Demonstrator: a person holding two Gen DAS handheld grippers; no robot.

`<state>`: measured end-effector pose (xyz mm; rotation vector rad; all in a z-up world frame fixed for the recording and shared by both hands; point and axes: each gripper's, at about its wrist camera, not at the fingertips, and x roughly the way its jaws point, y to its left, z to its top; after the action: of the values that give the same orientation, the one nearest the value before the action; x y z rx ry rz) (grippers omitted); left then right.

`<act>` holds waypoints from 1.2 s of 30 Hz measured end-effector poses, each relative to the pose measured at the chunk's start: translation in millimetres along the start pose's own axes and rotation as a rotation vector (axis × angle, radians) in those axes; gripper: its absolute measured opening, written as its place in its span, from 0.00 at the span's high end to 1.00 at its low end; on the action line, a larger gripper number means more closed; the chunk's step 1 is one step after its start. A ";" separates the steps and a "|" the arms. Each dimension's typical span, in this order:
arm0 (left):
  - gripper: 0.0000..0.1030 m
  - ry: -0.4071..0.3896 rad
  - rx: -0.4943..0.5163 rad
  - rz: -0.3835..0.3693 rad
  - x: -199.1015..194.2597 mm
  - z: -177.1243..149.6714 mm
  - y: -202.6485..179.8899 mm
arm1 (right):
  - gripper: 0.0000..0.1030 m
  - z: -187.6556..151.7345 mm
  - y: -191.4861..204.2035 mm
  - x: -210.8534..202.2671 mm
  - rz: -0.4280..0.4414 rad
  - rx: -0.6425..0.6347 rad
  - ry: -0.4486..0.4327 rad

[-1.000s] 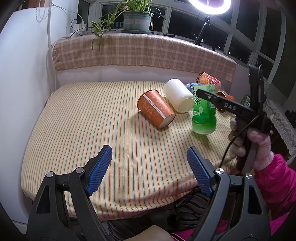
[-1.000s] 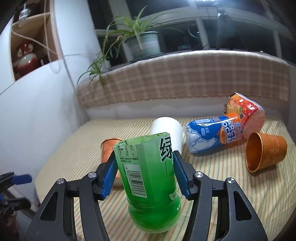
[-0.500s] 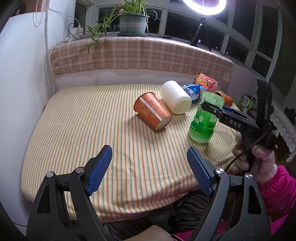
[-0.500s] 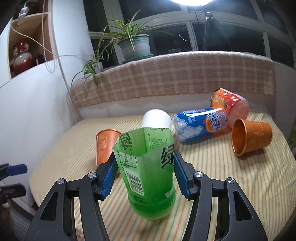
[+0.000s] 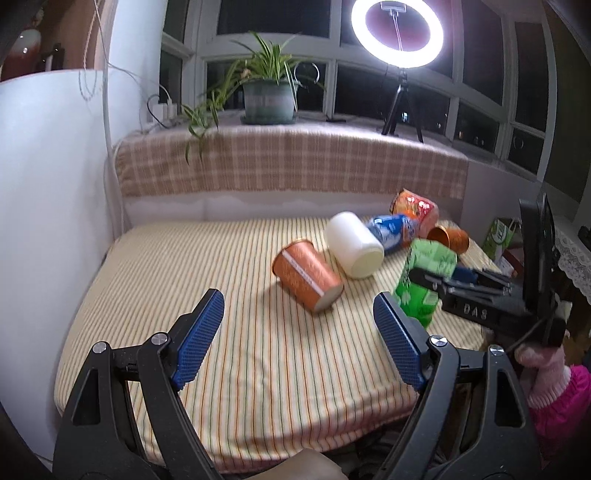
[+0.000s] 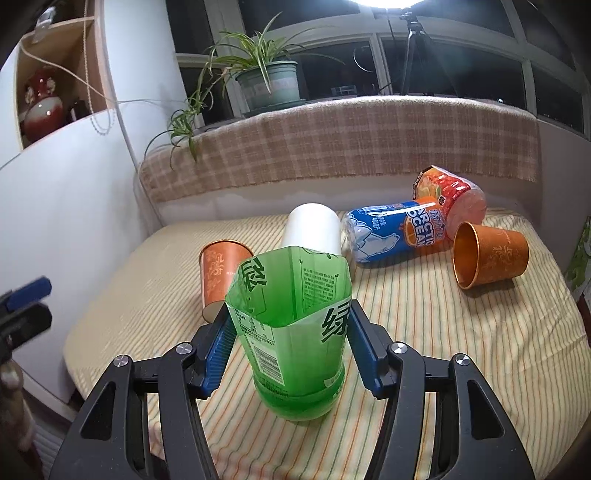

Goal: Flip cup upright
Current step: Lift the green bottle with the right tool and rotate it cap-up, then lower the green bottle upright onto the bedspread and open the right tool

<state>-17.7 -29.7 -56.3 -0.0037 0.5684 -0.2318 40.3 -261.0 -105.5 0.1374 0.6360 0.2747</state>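
Striped cloth in yellow, orange and green over the table [image 5: 155, 280], soft and faintly rippled; checked plaid fabric [image 5: 291, 162] draped along the ledge behind. Dark window panes, a spider plant in a grey-green pot [image 5: 269, 99] at 12 o'clock, a glowing ring light [image 5: 397, 31] on a tripod at 1 o'clock, smooth white wall at 9 o'clock.

Upright at centre of the right wrist view: green cup [image 6: 295, 332], translucent cut plastic bottle with printed label, open rim up, base on the cloth. Right claw [image 6: 291, 347] pinching it, blue ribbed pads pressed on both sides. Left claw [image 5: 295, 339] spread wide, gripping nothing, low at 6 o'clock.

Lying on their sides beyond: orange paper cup [image 6: 218, 273] at 10 o'clock, matte white cup [image 6: 314, 229] at 12, glossy blue can-cup [image 6: 391, 229], red-orange printed cup [image 6: 450, 192], and copper-toned cup [image 6: 491, 254] at 2 o'clock.
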 end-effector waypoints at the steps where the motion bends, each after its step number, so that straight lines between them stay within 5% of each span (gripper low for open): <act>1: 0.17 -0.013 -0.004 0.003 0.2 1.1 -0.3 | 0.44 -0.4 -0.2 -0.8 0.001 0.000 0.000; 7: 0.17 -0.052 -0.019 0.015 2.6 3.2 -0.9 | 0.42 -1.5 0.1 -7.5 -0.007 -0.016 -0.013; 11: 0.17 -0.052 -0.014 0.015 4.0 4.0 -1.6 | 0.27 -2.1 4.3 -17.0 -0.007 -0.039 -0.042; 21: 0.17 -0.091 -0.002 0.033 1.5 7.8 -7.0 | 0.25 -3.4 3.1 -54.3 -0.002 -0.017 -0.088; 36: 0.01 -0.199 0.023 0.072 -22.4 8.5 -20.9 | 0.21 -2.7 -8.7 -112.4 -0.337 0.003 -0.198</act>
<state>-36.0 -45.7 -35.7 0.0157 0.3674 -0.1656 -46.0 -302.3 -45.9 0.0579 0.4530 -0.0649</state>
